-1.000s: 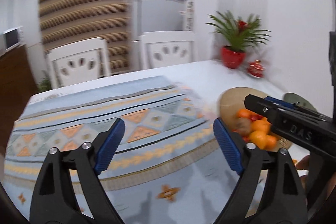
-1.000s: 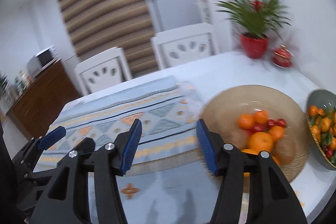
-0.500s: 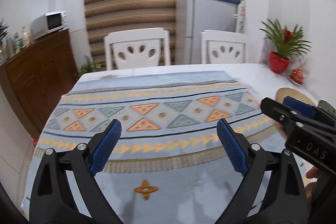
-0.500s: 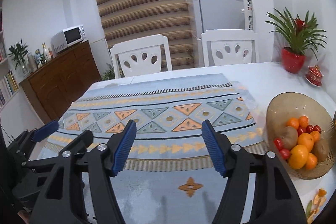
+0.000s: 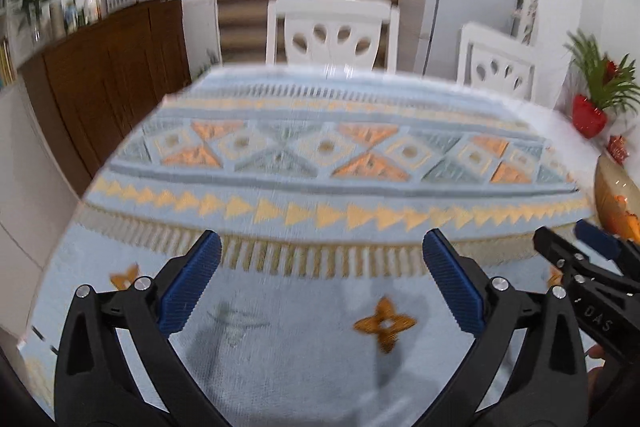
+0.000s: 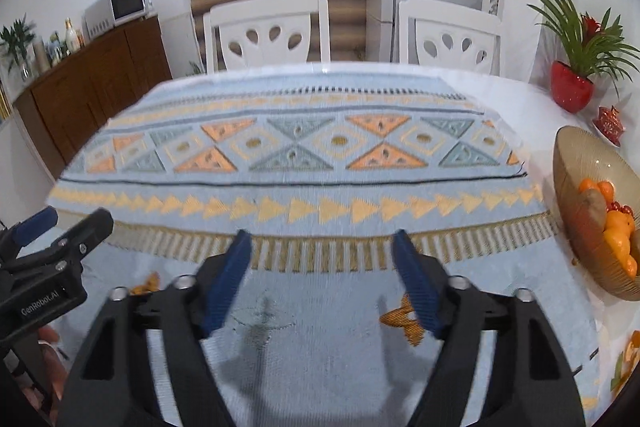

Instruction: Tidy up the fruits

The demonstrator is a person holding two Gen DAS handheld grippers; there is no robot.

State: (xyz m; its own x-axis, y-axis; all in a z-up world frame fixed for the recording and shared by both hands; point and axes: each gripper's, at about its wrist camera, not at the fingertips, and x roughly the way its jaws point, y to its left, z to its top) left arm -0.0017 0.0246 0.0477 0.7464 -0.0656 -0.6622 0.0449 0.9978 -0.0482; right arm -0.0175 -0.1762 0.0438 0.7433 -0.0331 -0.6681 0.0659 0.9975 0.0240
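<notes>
A tan ribbed bowl (image 6: 576,163) stands at the table's right side and holds oranges (image 6: 618,235), a brown kiwi (image 6: 594,205) and small red fruits (image 6: 618,207). Only its edge (image 5: 612,187) shows in the left wrist view. My left gripper (image 5: 320,275) hangs open over the near part of the patterned cloth, nothing between its blue pads. My right gripper (image 6: 324,275) is open too, also empty, left of the bowl. Each gripper shows at the edge of the other's view: the right gripper (image 5: 588,259) and the left gripper (image 6: 60,227).
A blue, orange and yellow patterned cloth (image 6: 304,147) covers most of the white table. Two white chairs (image 6: 268,31) stand behind it. A red potted plant (image 6: 572,91) and a small red jar (image 6: 610,121) sit at the far right. Fruit scraps (image 6: 628,359) lie near the right edge.
Both grippers have swung left and lower toward the cloth. The bowl has slid from mid-view to the right edge, and a second green dish of fruit has left view.
</notes>
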